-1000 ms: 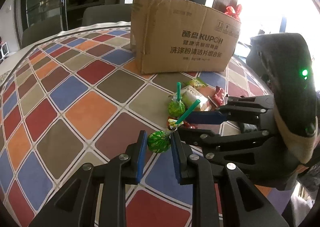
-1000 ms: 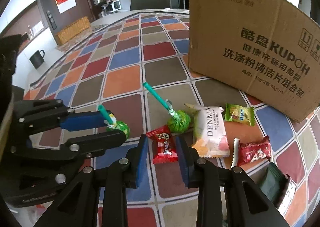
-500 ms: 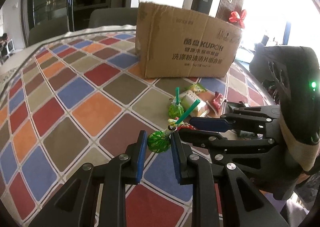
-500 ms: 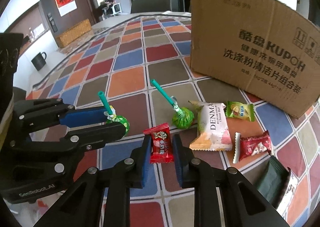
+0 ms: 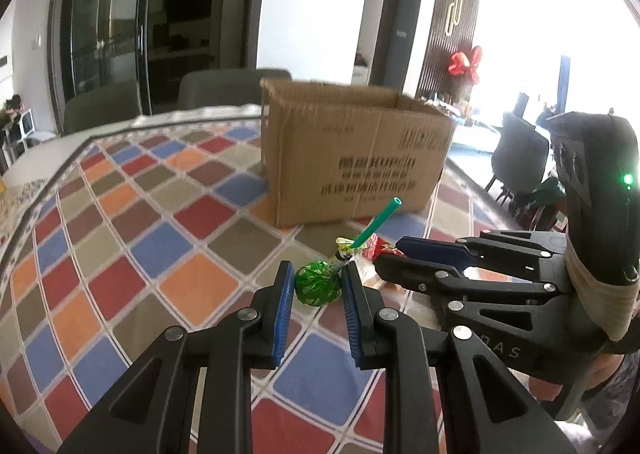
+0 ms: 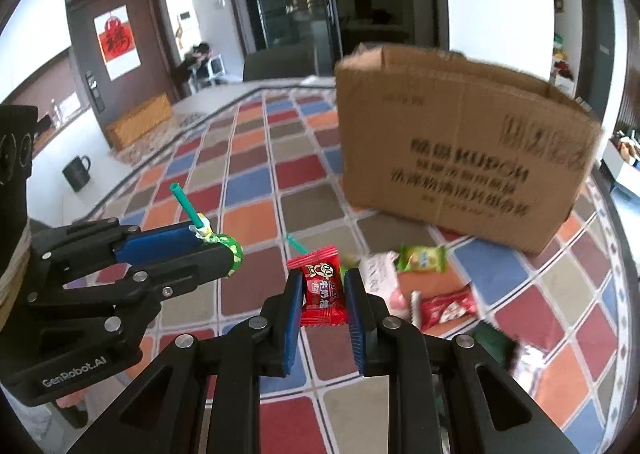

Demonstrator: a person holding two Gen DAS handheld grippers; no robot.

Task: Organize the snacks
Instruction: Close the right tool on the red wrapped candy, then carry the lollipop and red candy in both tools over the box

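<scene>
My left gripper [image 5: 316,286] is shut on a green-wrapped lollipop [image 5: 318,288] with a teal stick and holds it above the table; it also shows in the right wrist view [image 6: 232,250]. My right gripper [image 6: 322,286] is shut on a red candy packet [image 6: 322,288] and holds it lifted off the table. The open cardboard box [image 5: 352,153] stands ahead of both grippers, also seen in the right wrist view [image 6: 460,145]. Loose snacks lie below: a green packet [image 6: 422,258], a white packet [image 6: 378,268], a red packet [image 6: 444,308] and a second lollipop's stick [image 6: 296,244].
The table wears a chequered multicolour cloth [image 5: 160,238]. A dark green packet [image 6: 494,340] lies at the right near the table edge. Chairs [image 5: 236,83] stand behind the table. A black mug [image 6: 78,171] sits on the floor far left.
Both grippers have risen from the table, each carrying its snack. The right gripper closed on the red candy packet and lifted it. The box now looks lower and farther in both views.
</scene>
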